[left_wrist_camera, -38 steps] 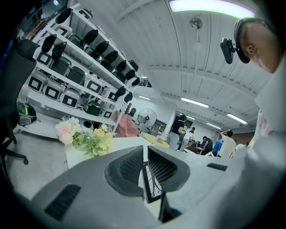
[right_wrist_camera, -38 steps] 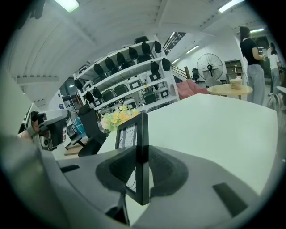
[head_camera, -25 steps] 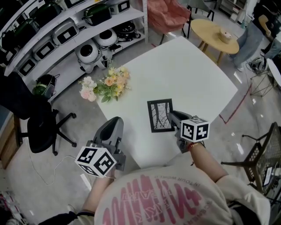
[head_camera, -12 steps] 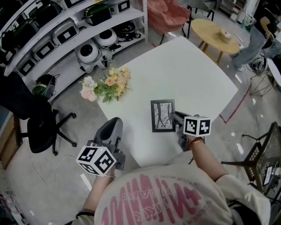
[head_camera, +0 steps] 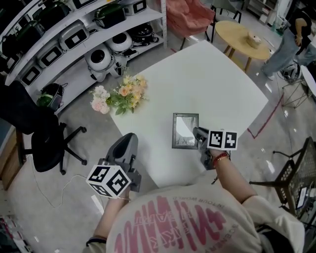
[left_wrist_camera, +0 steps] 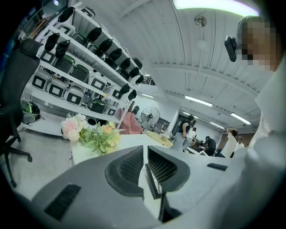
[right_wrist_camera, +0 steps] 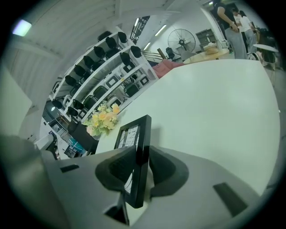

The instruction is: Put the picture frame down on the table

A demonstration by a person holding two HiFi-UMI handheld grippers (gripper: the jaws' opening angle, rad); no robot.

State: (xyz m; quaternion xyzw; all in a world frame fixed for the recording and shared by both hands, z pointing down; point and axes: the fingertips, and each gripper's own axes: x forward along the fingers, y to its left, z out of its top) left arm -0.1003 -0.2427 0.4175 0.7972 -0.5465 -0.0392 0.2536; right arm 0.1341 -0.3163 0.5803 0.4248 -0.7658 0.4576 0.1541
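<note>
A black picture frame with a line drawing behind glass is over the near part of the white table. My right gripper is shut on its right edge. In the right gripper view the frame runs edge-on between the jaws of the right gripper. Whether the frame touches the table I cannot tell. My left gripper hangs off the table's near-left edge. Seen in its own view, the left gripper has its jaws together and holds nothing.
A bunch of artificial flowers lies at the table's left corner. Shelves of appliances stand to the left, with a black office chair on the floor. A round wooden table and a pink chair are beyond.
My right gripper has turned and shifted slightly right with the frame. The frame now sits squarer to the view and its glass catches glare. The left gripper has stayed put.
</note>
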